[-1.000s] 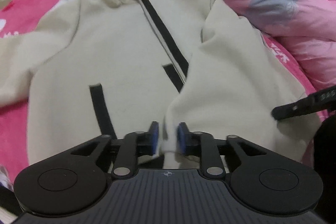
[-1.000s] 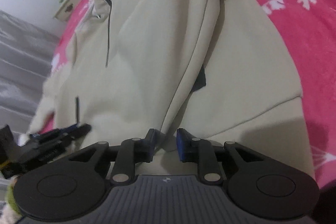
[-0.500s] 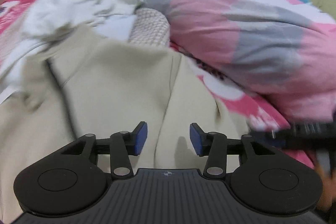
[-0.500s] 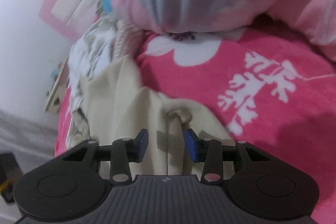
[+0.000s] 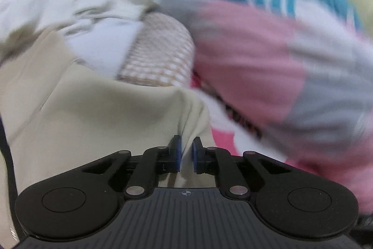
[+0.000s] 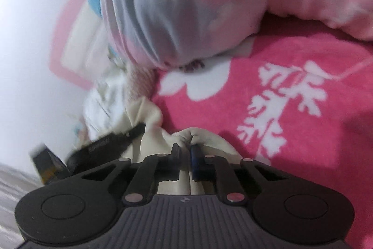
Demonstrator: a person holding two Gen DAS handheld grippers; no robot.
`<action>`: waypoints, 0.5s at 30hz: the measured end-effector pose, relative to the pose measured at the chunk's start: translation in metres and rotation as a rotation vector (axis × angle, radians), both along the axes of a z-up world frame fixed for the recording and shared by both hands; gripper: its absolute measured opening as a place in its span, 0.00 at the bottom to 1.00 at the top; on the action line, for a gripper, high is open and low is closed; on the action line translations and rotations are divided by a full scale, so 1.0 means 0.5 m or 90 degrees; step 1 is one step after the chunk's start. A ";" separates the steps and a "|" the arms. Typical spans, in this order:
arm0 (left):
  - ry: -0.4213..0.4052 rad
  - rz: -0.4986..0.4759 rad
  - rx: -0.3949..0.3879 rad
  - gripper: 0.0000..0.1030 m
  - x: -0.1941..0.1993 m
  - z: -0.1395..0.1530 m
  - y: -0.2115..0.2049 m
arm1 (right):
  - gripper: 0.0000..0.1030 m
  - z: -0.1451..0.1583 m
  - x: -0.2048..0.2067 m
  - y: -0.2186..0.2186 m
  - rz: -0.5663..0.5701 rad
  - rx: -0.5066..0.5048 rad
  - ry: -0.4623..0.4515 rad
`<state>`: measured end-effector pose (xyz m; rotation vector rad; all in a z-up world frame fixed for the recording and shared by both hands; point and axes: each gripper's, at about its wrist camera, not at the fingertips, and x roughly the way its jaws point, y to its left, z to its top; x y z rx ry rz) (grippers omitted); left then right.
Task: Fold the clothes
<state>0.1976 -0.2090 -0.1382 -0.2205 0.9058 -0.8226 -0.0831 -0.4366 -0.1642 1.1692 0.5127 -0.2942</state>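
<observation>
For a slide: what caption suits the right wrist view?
Right gripper fingers closing on cream jacket fabric atop pink floral blanket.

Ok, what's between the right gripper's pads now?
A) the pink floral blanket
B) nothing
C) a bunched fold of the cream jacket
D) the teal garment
C: in the right wrist view the right gripper has its closing pads pinching a bunched fold of the cream jacket, with the blanket lying beyond it.
</observation>
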 end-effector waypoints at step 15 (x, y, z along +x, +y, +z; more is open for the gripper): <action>0.169 0.105 -0.215 0.10 0.042 -0.088 0.071 | 0.01 -0.032 -0.055 -0.024 -0.101 -0.004 0.048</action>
